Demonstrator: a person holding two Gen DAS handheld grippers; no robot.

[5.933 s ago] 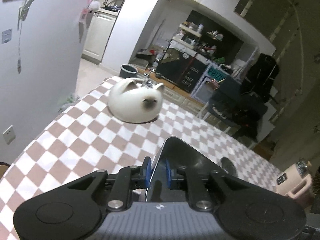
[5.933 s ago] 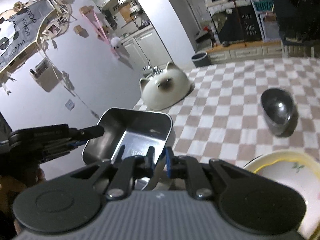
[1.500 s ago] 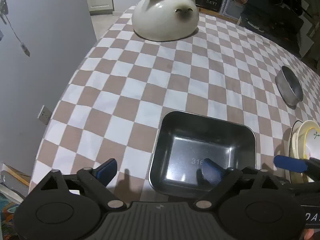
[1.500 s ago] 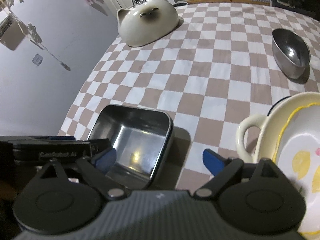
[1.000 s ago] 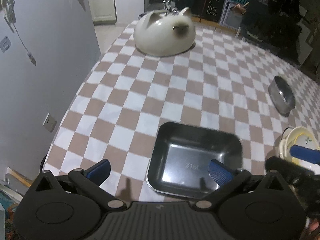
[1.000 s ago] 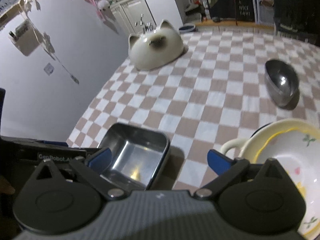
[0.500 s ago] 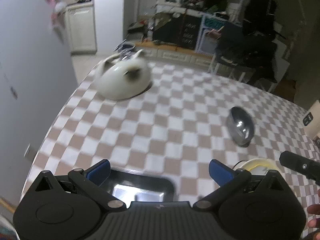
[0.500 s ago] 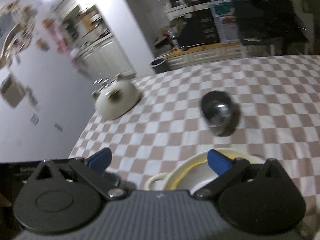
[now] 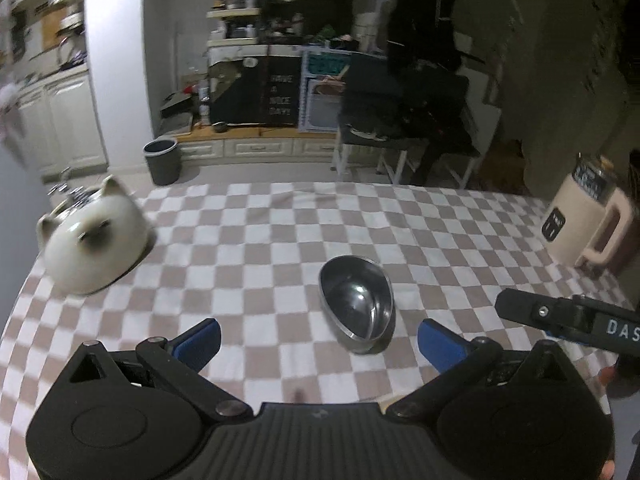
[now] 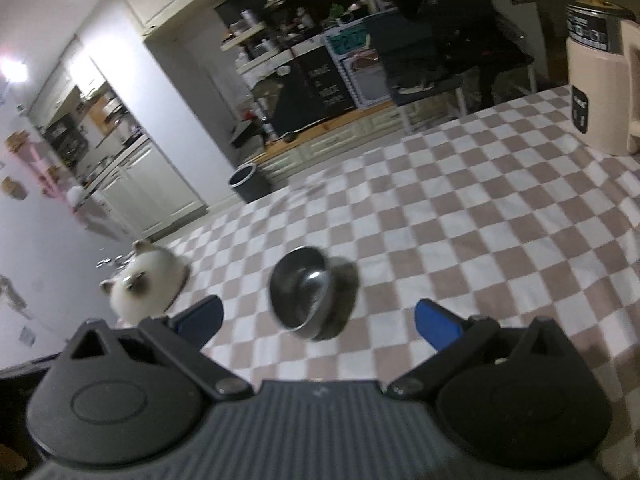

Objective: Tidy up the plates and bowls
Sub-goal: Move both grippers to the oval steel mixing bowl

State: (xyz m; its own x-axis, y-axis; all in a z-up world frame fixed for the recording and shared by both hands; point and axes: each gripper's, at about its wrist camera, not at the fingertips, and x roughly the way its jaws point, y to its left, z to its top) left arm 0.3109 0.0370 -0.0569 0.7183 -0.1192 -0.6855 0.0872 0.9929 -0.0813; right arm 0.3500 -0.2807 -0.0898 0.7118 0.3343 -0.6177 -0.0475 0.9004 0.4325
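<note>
A steel oval bowl (image 9: pixel 356 304) sits upright on the checkered table (image 9: pixel 280 240), just ahead of my open, empty left gripper (image 9: pixel 320 340). It also shows in the right wrist view (image 10: pixel 302 292), ahead of my open, empty right gripper (image 10: pixel 318 320). The right gripper's black body (image 9: pixel 568 316) reaches in from the right in the left wrist view. The square steel tray and the yellow-rimmed plates are out of both views.
A white cat-shaped cover (image 9: pixel 94 248) lies at the table's far left (image 10: pixel 146 284). A beige kettle (image 9: pixel 588 220) stands at the far right (image 10: pixel 600 80). Beyond the far table edge are a grey bin (image 9: pixel 162 160), a chair and cabinets.
Both grippers have let go of the square tray, opened and risen, tilting up toward the far side. The tray and plates have dropped out of view and the steel bowl is centred.
</note>
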